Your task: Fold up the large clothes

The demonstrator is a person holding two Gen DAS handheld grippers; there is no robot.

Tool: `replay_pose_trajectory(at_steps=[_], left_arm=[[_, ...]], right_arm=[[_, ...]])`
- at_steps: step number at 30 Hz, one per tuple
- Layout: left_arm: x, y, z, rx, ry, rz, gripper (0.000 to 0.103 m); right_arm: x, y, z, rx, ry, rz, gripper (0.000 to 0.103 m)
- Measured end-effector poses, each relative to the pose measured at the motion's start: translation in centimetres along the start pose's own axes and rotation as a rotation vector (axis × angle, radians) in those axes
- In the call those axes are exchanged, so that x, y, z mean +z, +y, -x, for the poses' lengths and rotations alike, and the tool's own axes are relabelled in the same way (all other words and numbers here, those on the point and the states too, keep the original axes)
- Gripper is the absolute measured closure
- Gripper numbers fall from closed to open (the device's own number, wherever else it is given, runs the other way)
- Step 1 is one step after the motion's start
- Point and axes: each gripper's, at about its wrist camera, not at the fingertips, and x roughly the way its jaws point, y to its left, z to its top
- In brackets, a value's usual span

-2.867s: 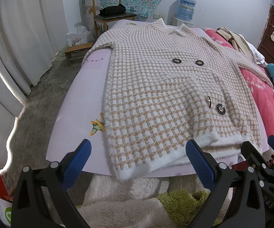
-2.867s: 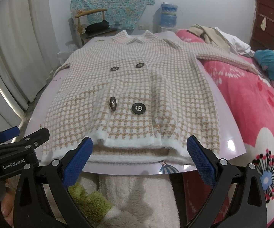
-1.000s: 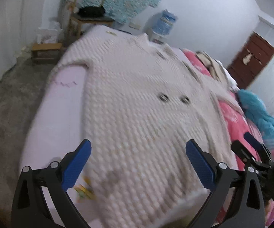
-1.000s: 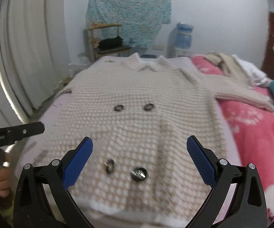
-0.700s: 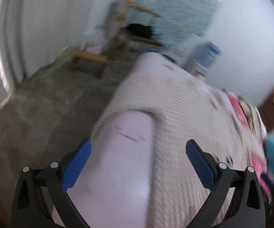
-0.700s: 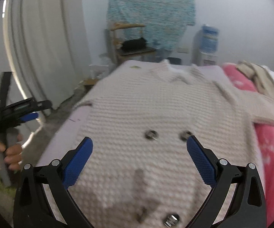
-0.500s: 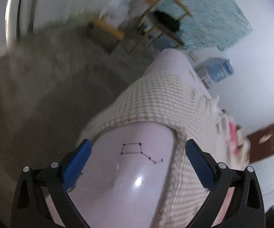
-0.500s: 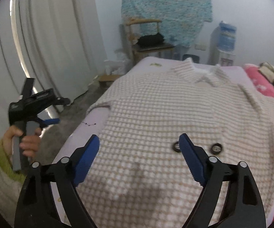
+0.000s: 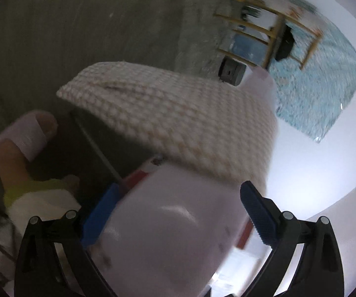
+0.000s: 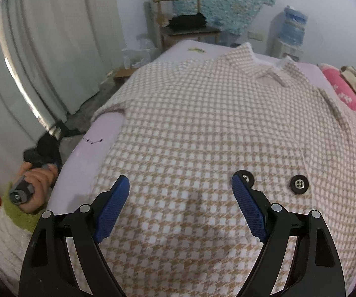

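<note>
Lavender bed sheet (image 10: 108,133) carries the houndstooth coat (image 10: 215,133), spread face up, collar toward the far wall, long axis running away from the right claw (image 10: 180,208), which hovers apart over its lower front. Its left sleeve (image 9: 178,113) droops off the bed's side edge, nearest the left claw (image 9: 175,212), also apart, with open floor (image 9: 79,24) beside.

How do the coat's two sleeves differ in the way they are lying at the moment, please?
The left sleeve hangs off the edge of the lavender bed cover, its cuff dangling above the floor, in front of the open left gripper. The right sleeve stretches out sideways, supported on the pink floral quilt. Both show the same beige-and-white houndstooth knit as the coat.
</note>
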Motion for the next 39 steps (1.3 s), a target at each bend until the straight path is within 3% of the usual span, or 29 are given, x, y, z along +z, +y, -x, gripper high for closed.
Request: replay_pose_trajectory(at_steps=[6, 10, 13, 17, 20, 23, 26, 29, 31, 35, 37, 39], left_arm=[[4.1, 1.1, -2.6, -0.063, 0.074, 0.109, 0.007], [6.1, 1.3, -3.3, -0.073, 0.053, 0.174, 0.013], [7.3, 1.9, -4.0, -0.064, 0.043, 0.213, 0.025], [8.4, 2.6, -4.0, -0.057, 0.001, 0.249, 0.060], [9.3, 1.4, -2.6, -0.035, -0.085, 0.214, 0.082], [9.5, -2.3, 0.6, 0.046, -0.228, 0.069, 0.092], [7.6, -9.3, 4.1, 0.178, -0.402, -0.170, 0.095], [2.1, -17.9, 6.6, 0.288, -0.578, -0.485, 0.095], [-3.7, -23.8, 6.6, 0.346, -0.661, -0.734, 0.095], [-16.8, -30.9, 2.4, 0.440, -0.688, -1.210, 0.095], [-23.7, -31.8, -1.2, 0.442, -0.611, -1.419, 0.095], [-28.3, -31.1, -4.7, 0.468, -0.510, -1.538, 0.094]], right_arm=[[0.8, 0.2, -1.0, -0.016, 0.014, -0.031, 0.022], [1.1, 0.2, -1.6, -0.029, 0.026, -0.040, 0.022], [1.2, 0.2, -1.4, -0.043, 0.020, -0.050, 0.022], [1.5, -0.6, -1.3, -0.066, 0.008, -0.067, 0.022], [1.6, -1.1, -1.0, -0.072, -0.003, -0.075, 0.022], [1.4, -1.7, -0.2, -0.078, -0.024, -0.079, 0.022], [1.2, -2.4, 0.5, -0.080, -0.046, -0.089, 0.022], [0.5, -3.6, 1.7, -0.080, -0.072, -0.117, 0.022], [0.0, -4.4, 2.6, -0.084, -0.086, -0.133, 0.022], [-1.2, -6.1, 4.5, -0.127, -0.119, -0.158, 0.022], [-1.9, -7.3, 5.7, -0.143, -0.136, -0.185, 0.022], [-2.9, -8.7, 7.3, -0.149, -0.155, -0.226, 0.022]])
